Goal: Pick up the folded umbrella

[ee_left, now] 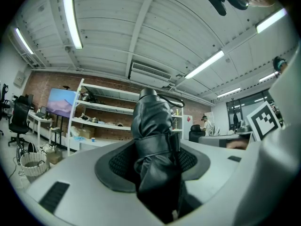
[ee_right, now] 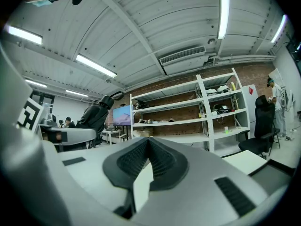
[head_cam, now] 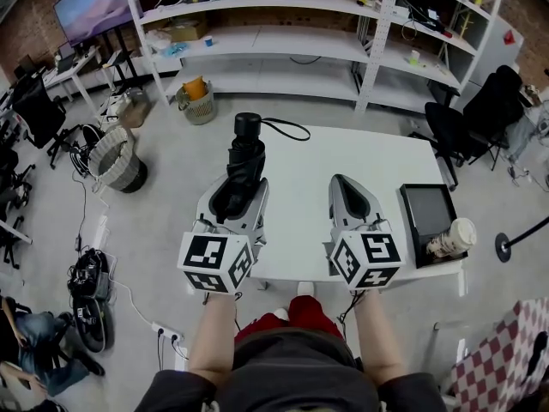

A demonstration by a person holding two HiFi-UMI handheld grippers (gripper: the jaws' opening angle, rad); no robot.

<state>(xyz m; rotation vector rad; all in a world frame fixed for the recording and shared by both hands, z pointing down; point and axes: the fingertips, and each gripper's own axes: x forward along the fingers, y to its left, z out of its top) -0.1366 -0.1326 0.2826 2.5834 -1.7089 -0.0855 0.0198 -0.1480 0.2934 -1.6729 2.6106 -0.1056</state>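
Note:
The folded black umbrella (head_cam: 245, 157) stands between the jaws of my left gripper (head_cam: 243, 189), handle knob pointing away and its wrist strap (head_cam: 288, 130) hanging above the white table (head_cam: 300, 166). In the left gripper view the umbrella (ee_left: 153, 140) fills the gap and both ribbed pads (ee_left: 120, 163) press its wrapped fabric; that gripper (ee_left: 153, 166) is shut on it. My right gripper (head_cam: 348, 184) hovers beside it over the table with its jaws closed to a point and nothing held. In its own view the right gripper (ee_right: 149, 144) shows its pads meeting, with the umbrella (ee_right: 96, 117) off to the left.
A black tablet-like device (head_cam: 426, 209) with a paper cup (head_cam: 452, 237) lies at the table's right edge. White shelving (head_cam: 283, 41) stands behind, a black office chair (head_cam: 467, 114) to the right, and a wire bin (head_cam: 116, 160) and small basket (head_cam: 198, 101) on the floor left.

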